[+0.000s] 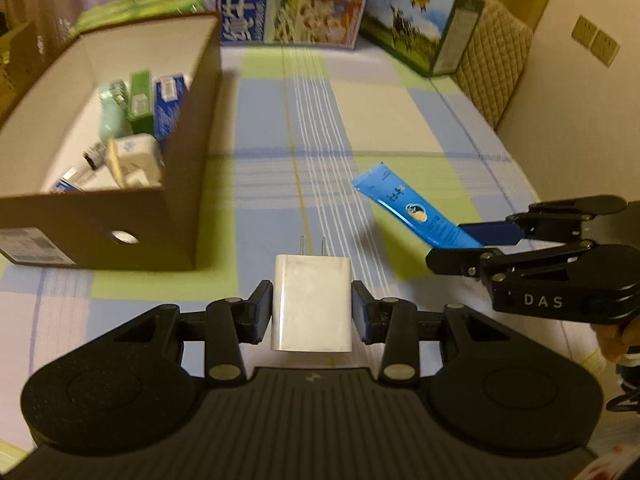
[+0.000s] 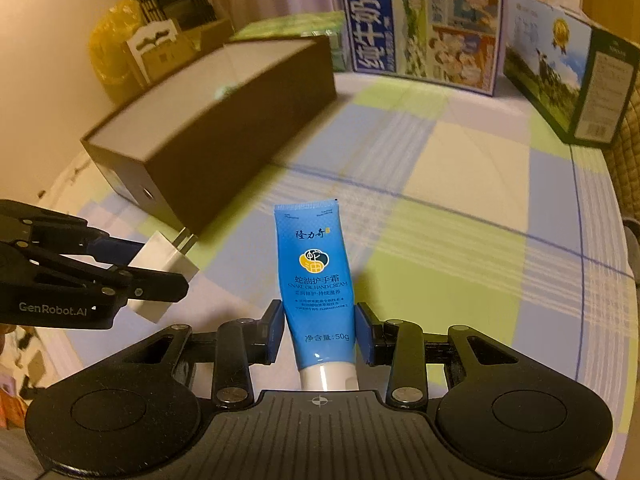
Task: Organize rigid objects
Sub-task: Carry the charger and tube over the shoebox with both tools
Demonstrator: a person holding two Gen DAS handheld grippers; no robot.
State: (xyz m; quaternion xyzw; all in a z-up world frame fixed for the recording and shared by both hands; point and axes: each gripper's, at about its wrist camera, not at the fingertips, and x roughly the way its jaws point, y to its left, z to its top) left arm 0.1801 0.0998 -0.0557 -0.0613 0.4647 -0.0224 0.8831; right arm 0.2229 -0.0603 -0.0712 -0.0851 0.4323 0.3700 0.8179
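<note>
My left gripper (image 1: 312, 312) is shut on a white plug charger (image 1: 311, 304), prongs pointing forward, held above the checked cloth. It also shows in the right wrist view (image 2: 166, 270) at the left. My right gripper (image 2: 320, 334) is shut on a blue hand cream tube (image 2: 316, 280), cap end toward the camera. In the left wrist view that tube (image 1: 412, 210) sticks out of the right gripper (image 1: 460, 246) at the right. An open brown cardboard box (image 1: 188, 184) lies left of the charger and holds several small boxes and bottles.
Tall milk cartons (image 1: 296, 0) and a green-blue carton (image 1: 420, 36) stand along the far edge of the checked cloth (image 1: 312, 120). A quilted headboard (image 1: 492, 64) and a wall are at the right. Yellow bag and clutter (image 2: 116, 48) lie beyond the box.
</note>
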